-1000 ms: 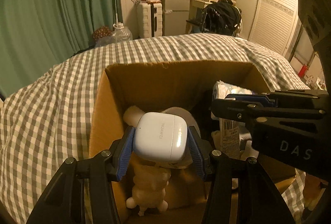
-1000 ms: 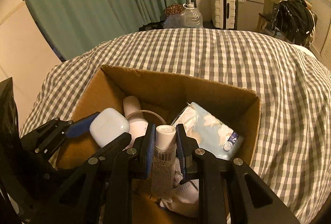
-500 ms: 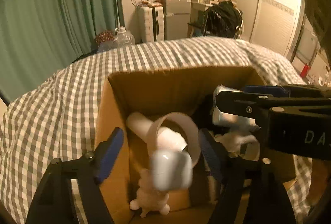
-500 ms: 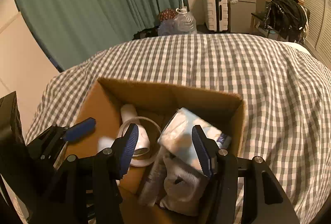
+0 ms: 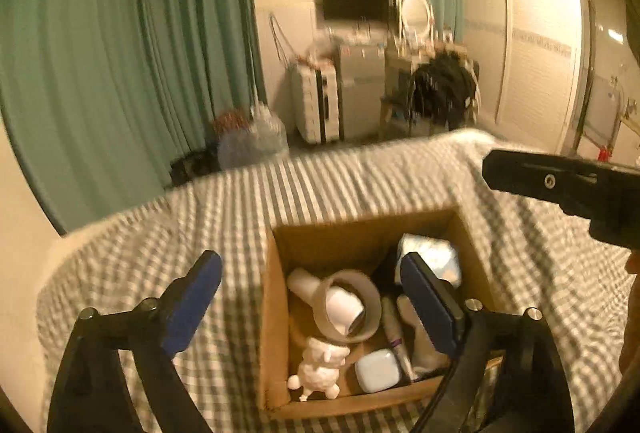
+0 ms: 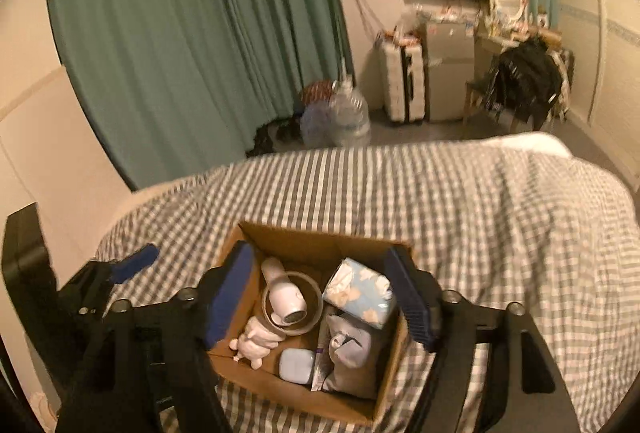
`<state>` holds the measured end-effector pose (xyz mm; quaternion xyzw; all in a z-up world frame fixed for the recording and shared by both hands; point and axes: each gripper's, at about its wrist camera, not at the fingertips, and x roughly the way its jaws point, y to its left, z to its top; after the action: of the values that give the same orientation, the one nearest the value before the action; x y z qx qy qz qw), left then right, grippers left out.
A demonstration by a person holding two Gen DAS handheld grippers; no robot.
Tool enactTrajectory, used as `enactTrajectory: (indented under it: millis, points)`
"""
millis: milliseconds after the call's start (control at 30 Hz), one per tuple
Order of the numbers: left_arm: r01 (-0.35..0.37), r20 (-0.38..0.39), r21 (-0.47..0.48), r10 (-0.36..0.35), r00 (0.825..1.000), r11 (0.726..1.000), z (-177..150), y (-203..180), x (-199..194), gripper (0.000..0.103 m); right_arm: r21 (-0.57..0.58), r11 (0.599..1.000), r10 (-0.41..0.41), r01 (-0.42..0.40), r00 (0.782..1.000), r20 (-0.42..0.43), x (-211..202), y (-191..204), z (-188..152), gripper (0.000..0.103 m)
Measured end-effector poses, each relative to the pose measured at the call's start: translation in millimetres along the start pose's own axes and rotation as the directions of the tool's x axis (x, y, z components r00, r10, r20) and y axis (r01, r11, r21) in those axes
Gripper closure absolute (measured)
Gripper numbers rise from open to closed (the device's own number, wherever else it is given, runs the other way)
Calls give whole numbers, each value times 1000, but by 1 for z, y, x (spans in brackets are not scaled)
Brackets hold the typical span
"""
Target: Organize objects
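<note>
An open cardboard box [image 5: 274,317] [image 6: 352,241] rests on the checked bed. Inside lie a white earbud case [image 5: 378,370] [image 6: 296,364], a slim tube [image 5: 394,329] [image 6: 319,363], a white figurine [image 5: 320,363] [image 6: 254,341], a tape roll [image 5: 374,307] [image 6: 316,299] around a white bottle [image 5: 342,307] [image 6: 282,299], a tissue pack [image 5: 430,253] [image 6: 358,291] and a grey cloth [image 6: 350,349]. My left gripper [image 5: 316,307] hovers above the box, jaws opening with nothing between them. My right gripper [image 6: 324,299] also hangs over the box, jaws opening and empty.
The checked bedcover [image 6: 500,213] spreads around the box. Beyond the bed are green curtains [image 5: 120,53], a water jug [image 6: 348,113], a suitcase [image 6: 402,81], a small fridge [image 6: 448,65] and a chair with dark clothes [image 6: 524,77].
The left gripper let go of the earbud case and the right let go of the tube; both now lie in the box. Both grippers opened and rose away from the box.
</note>
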<state>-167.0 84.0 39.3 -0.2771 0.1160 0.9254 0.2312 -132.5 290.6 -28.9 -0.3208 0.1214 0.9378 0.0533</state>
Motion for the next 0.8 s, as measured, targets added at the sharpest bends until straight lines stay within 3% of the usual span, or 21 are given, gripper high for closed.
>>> enactTrajectory:
  millis: [200,333,567,667,800]
  points:
    - [-22,133,-1,22,991,1000,21,3,-72,5,-13,1000,-19,21,990,139,-83,9,7,18]
    - [-28,209,-10,29,978,1000,24,6,-124,4,-16,999,-47,52,970,240,-138,15,2,16]
    - [-60,347,-27,66,936,998,10,17,-202,0,-25,992,-102,128,885,453,-231,27,-21,5]
    - [-52,386,-59,70,920,997,-3,23,-226,0,-51,983,-127,178,848,514,-250,38,-43,3]
    - [-64,414,-95,98,905,993,-29,26,-240,0,-64,979,-126,193,823,553,-248,45,-81,1]
